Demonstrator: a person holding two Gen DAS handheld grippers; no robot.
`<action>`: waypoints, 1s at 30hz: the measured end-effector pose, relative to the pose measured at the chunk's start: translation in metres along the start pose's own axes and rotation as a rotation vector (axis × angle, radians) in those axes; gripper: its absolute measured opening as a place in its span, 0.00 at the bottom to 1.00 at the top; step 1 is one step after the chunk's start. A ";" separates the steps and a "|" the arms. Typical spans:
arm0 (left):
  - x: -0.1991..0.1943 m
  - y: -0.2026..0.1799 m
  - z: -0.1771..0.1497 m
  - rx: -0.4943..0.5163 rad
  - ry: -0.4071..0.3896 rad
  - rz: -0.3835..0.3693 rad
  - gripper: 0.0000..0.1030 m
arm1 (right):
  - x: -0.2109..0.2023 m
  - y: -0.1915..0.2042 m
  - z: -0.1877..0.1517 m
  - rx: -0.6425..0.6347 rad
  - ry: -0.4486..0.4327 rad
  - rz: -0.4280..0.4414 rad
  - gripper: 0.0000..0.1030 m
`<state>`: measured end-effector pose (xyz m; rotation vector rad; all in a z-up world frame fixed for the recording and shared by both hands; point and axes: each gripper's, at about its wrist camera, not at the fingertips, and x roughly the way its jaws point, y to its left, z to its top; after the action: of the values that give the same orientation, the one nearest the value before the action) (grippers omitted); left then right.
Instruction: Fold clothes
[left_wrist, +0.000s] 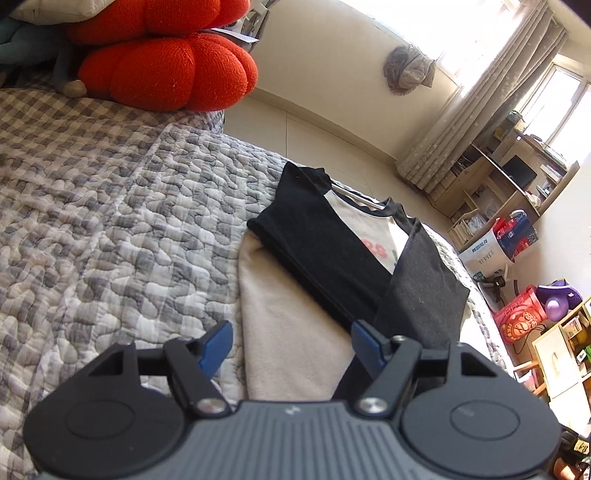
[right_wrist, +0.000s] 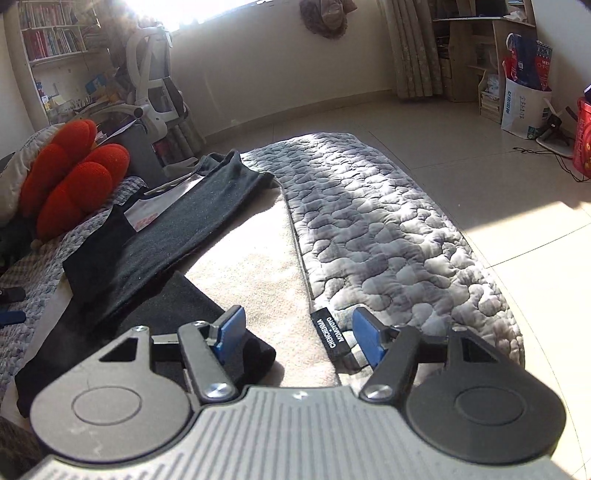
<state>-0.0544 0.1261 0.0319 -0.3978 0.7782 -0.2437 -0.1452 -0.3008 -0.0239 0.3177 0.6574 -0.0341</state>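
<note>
Lying on the quilted bed cover (left_wrist: 110, 221), the shirt (left_wrist: 295, 314) stretches straight ahead of both tools, hem nearest them, collar at the far end, black sleeves (left_wrist: 424, 280) crossed over its pale body. My worry is the next fold: lifting the hem unevenly would likely slide those loose sleeves askew. The left hand-held gripper (left_wrist: 291, 343) and right hand-held gripper (right_wrist: 297, 332) both stand wide, holding nothing, above the hem.

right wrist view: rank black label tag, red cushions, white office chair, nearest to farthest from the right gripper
1. Black label tag, on the quilt's edge just ahead of the right gripper.
2. Red cushions, far left on the bed.
3. White office chair, beyond the bed, upper left.
</note>
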 end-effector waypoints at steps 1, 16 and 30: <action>-0.009 0.001 -0.007 -0.007 -0.017 0.009 0.66 | -0.003 -0.003 -0.001 0.006 -0.002 0.015 0.65; -0.076 -0.012 -0.088 0.004 -0.033 0.039 0.60 | -0.043 -0.037 -0.031 0.167 0.000 0.192 0.54; -0.086 -0.015 -0.125 0.047 -0.028 0.006 0.60 | -0.074 -0.056 -0.047 0.219 -0.062 0.223 0.40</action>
<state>-0.2045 0.1117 0.0122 -0.3540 0.7448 -0.2495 -0.2390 -0.3449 -0.0299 0.5975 0.5540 0.0977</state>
